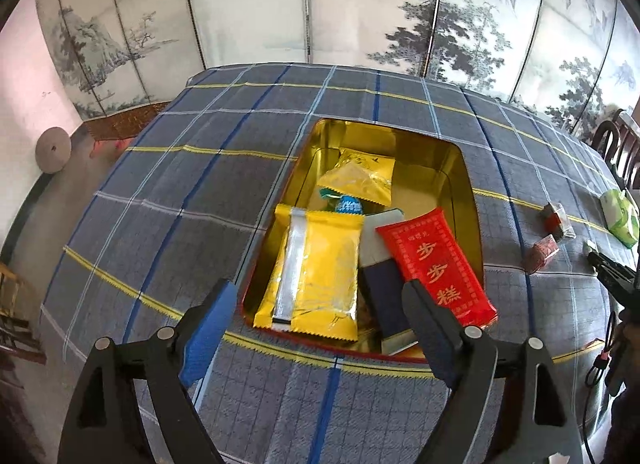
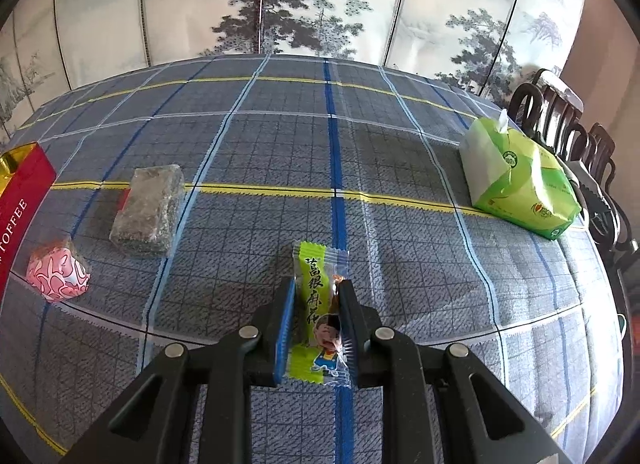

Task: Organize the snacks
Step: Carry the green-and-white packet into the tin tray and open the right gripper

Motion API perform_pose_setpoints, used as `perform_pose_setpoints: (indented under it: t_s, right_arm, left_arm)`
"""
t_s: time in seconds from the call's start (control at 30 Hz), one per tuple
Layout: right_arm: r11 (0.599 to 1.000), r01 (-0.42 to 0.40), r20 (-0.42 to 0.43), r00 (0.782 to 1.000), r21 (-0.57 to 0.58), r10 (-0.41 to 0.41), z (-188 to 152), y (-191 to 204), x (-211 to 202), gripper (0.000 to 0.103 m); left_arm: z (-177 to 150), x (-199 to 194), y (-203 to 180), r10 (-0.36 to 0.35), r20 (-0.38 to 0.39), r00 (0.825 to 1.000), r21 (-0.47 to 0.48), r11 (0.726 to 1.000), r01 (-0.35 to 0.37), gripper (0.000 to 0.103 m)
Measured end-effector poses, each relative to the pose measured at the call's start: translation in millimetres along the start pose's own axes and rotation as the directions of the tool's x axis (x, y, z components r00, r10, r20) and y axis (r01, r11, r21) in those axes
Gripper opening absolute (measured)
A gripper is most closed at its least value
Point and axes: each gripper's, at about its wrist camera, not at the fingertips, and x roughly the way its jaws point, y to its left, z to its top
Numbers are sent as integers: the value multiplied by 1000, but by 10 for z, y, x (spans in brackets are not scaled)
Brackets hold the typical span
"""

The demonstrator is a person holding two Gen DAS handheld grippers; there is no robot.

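green snack packet (image 2: 317, 312) is pinched in the right gripper (image 2: 316, 316), probably just lifted. left gripper (image 1: 320, 304) hangs open over the gold tin (image 1: 460, 167). next: carry it toward 9 o'clock, drop in.

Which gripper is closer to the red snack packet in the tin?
Left. The left gripper hangs open just over the red packet in the tin; the right gripper is off beside it, holding a green packet.

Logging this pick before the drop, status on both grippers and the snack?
Left gripper open, empty, over the gold tin. Right gripper shut on green snack packet. Dark wrapped bar and pink candy lie between packet and tin.
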Motion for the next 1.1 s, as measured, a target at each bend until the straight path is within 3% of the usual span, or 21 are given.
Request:
perform_pose_setpoints:
  t_s: [0.27, 0.53, 0.83, 1.1]
  right_arm:
    - [1000, 15, 3, 1000, 8, -15, -25, 99, -82, 21]
    - [999, -37, 63, 997, 33, 35, 47, 266, -440, 21]
    - [978, -204, 80, 975, -44, 207, 115, 938, -841, 21]
    - [930, -340, 50, 935, -143, 350, 148, 1685, -1101, 21]
  left_arm:
    - [-68, 17, 70, 2, -9, 1000, -14, 1000, -2, 86]
    - [-117, -43, 202, -9, 9, 1000, -58, 998, 9, 89]
    - [-185, -120, 438, 7, 19, 1000, -127, 992, -4, 89]
    - [-266, -200, 728, 32, 25, 999, -184, 983, -26, 90]
